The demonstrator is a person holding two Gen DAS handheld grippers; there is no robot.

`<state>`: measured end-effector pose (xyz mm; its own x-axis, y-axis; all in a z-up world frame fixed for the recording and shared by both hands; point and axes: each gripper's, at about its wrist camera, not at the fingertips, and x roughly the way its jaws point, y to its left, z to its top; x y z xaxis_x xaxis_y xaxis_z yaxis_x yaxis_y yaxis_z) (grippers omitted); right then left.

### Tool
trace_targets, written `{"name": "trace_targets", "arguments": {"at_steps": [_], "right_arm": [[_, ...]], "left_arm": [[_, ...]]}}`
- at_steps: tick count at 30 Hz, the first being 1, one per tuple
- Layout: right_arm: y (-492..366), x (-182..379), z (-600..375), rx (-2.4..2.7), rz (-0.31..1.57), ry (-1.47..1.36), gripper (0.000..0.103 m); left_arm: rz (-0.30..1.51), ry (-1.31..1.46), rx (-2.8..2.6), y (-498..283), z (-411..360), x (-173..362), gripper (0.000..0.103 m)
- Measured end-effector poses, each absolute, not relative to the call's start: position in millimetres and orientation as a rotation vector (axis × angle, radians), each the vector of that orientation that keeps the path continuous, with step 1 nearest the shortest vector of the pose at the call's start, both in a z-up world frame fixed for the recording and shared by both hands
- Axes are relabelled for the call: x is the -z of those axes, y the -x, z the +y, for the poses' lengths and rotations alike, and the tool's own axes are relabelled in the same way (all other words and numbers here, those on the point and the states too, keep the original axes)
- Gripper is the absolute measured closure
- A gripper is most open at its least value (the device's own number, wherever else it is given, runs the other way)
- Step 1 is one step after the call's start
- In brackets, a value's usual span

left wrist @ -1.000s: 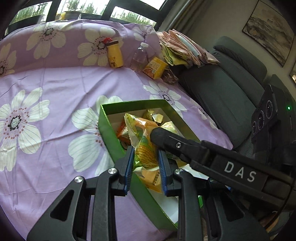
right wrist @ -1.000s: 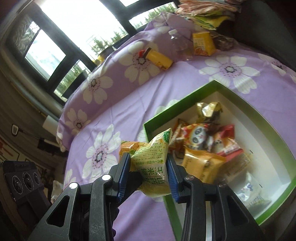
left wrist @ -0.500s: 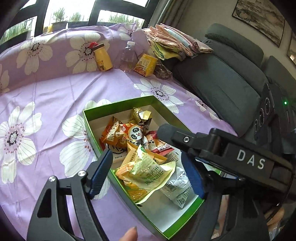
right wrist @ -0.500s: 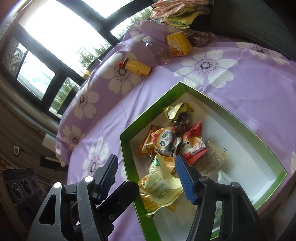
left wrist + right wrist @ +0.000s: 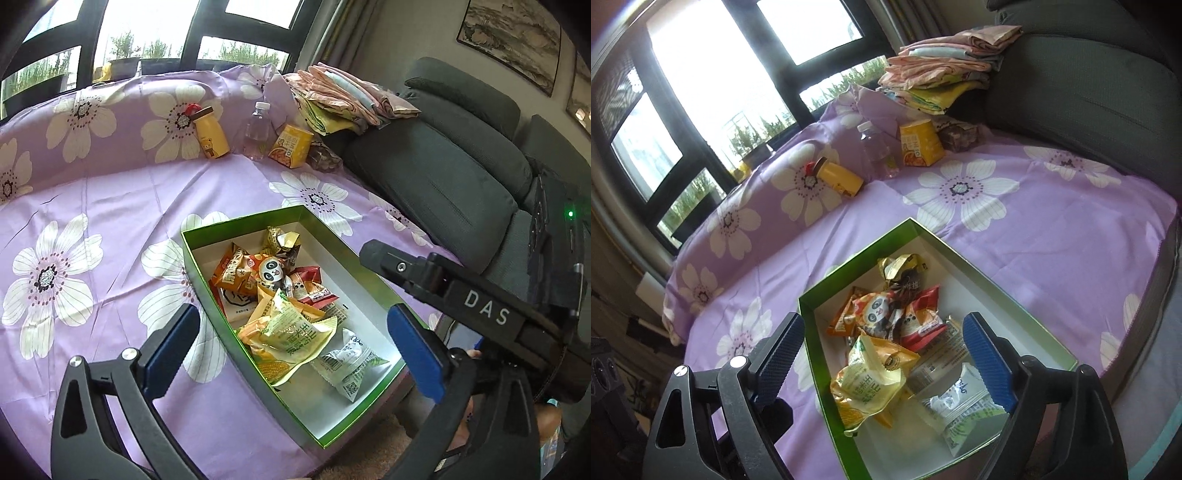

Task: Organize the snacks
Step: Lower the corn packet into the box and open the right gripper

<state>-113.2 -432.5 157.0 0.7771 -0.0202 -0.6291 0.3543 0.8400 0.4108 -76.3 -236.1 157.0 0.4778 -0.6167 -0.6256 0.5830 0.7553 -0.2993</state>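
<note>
Both grippers, left [image 5: 291, 347] and right [image 5: 882, 365], just spread wide with nothing pinched. Yellow corn snack bag [image 5: 291, 334] dropped in the green box [image 5: 240, 225], by its left wall, near the bedspread's [image 5: 110, 206] front edge.

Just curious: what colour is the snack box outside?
Green box, white inside; clearest in the left wrist view.

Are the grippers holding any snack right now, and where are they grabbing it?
Nothing is held. The left gripper and right gripper have just been opening; both are open and empty. The yellow corn snack bag lies loose in the green box.
</note>
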Motion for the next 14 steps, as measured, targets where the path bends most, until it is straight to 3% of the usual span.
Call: {"name": "trace_targets", "arguments": {"at_steps": [14], "right_arm": [[111, -161, -417, 0.263, 0.667, -0.464, 0.015]], "left_arm": [[0.776, 0.081, 0.701, 80, -212, -161, 0.001]]}}
